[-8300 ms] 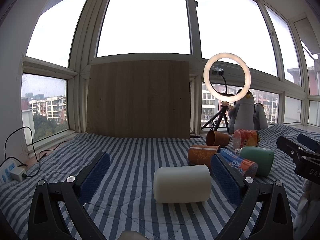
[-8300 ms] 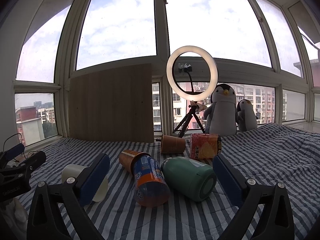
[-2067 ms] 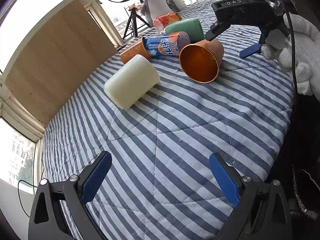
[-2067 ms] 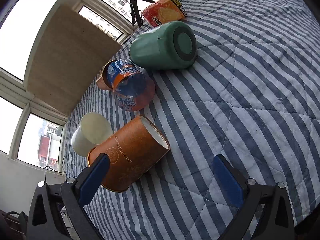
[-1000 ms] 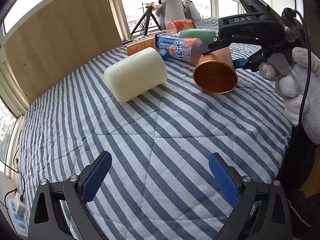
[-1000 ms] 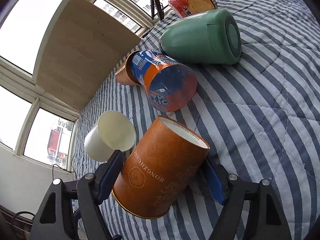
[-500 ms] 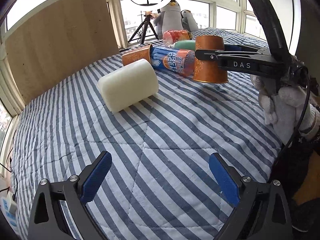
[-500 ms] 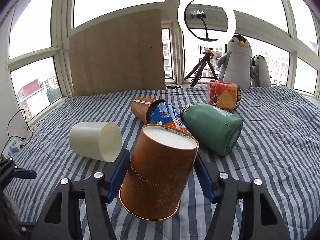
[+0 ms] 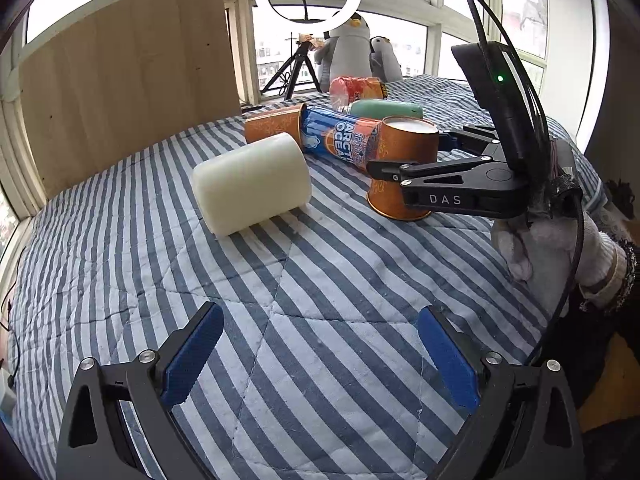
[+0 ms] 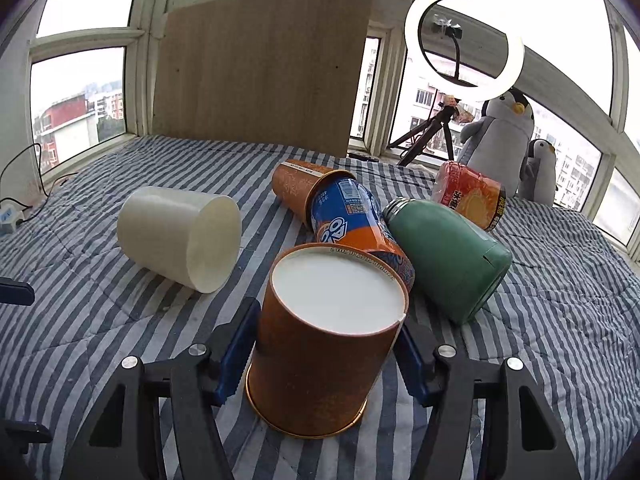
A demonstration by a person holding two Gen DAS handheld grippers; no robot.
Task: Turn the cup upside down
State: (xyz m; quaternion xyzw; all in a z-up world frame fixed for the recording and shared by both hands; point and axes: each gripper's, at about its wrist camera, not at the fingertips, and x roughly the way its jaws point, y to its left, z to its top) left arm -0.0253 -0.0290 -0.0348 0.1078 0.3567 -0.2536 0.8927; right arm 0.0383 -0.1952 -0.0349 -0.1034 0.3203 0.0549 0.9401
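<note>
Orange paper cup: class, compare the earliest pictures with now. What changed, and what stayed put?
The right gripper took hold of the orange paper cup lying far back, brought it forward and turned it mouth-down on the quilt. The left gripper stayed open; the white cup stayed on its side.

Orange cup [image 10: 320, 356], blue-and-white striped quilt [image 9: 320, 280], cream cylinder [image 9: 252, 184].

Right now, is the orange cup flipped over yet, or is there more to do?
Nearly done. The orange cup is already turned over, white bottom up and open rim down near the striped blanket. The right gripper is clamped on its sides. Whether the rim rests fully on the blanket is hard to tell. Left to do: let go. The left gripper is open, holding nothing.
</note>
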